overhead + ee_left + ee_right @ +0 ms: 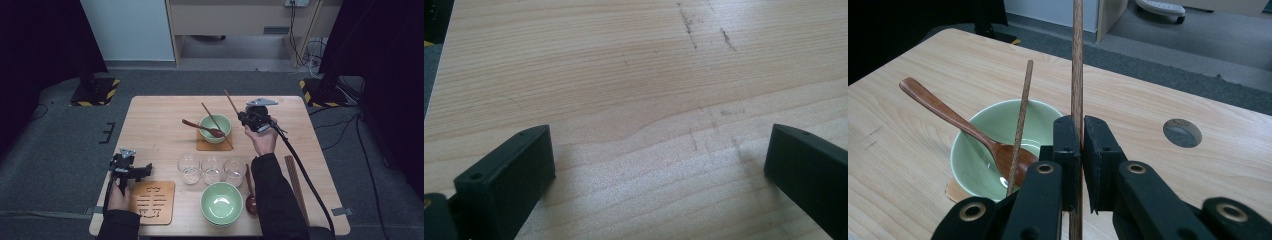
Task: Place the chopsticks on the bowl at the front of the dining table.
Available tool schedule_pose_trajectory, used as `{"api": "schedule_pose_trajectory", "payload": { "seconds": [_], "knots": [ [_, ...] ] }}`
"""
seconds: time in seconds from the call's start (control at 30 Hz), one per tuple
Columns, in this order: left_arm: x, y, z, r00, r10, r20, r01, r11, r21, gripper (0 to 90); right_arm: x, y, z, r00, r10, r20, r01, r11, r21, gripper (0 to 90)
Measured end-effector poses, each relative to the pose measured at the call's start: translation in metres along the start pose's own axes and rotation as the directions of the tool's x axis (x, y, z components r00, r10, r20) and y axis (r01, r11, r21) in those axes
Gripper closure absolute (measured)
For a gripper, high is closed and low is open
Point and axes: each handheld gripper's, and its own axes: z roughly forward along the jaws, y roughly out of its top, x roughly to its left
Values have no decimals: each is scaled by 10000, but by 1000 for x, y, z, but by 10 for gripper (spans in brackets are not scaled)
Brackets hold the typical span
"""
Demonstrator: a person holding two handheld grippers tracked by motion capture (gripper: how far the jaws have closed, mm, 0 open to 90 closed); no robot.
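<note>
Matt pale wood table (634, 75); glossy green glazed bowl (979, 150); smooth brown wooden chopstick (1077, 65).

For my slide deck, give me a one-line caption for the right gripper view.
Right hand-held gripper clamps a chopstick beside a green bowl holding a wooden spoon and second chopstick.

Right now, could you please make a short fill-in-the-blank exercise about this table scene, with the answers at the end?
1. The right gripper has its jaws shut on a single ____.
2. The other chopstick leans on the far green bowl, beside a wooden ____.
3. The number of clear glasses in the row is ____.
4. The jaws of the left gripper stand ____.

Answers: chopstick; spoon; three; open
</note>
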Motion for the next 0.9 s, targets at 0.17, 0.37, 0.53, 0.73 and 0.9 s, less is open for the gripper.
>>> {"api": "schedule_pose_trajectory", "payload": {
  "seconds": [0.17, 0.37, 0.53, 0.73, 0.9],
  "knots": [
    [0, 0, 0, 10000, -2, 0, 2, 10000, -2, 0, 1, 3, 4, 9998, -160, 133, 158, 9998, 121, 849],
    [0, 0, 0, 10000, -2, -1, 2, 10000, 0, 0, 2, 10, 6, 9999, -116, 93, 116, 9999, 7, 849],
    [0, 0, 0, 10000, -2, -1, 2, 10000, -2, 0, 2, 14, 10, 9997, -192, 171, 191, 9998, 81, 848],
    [0, 0, 0, 10000, -5, 0, 5, 10000, -4, 0, 1, 19, 15, 9999, -52, 127, 52, 10000, 30, 849],
    [0, 0, 0, 10000, -1, 0, 1, 10000, 0, 0, 2, 23, 21, 9994, -218, 280, 214, 9997, 152, 849]
  ]
}}
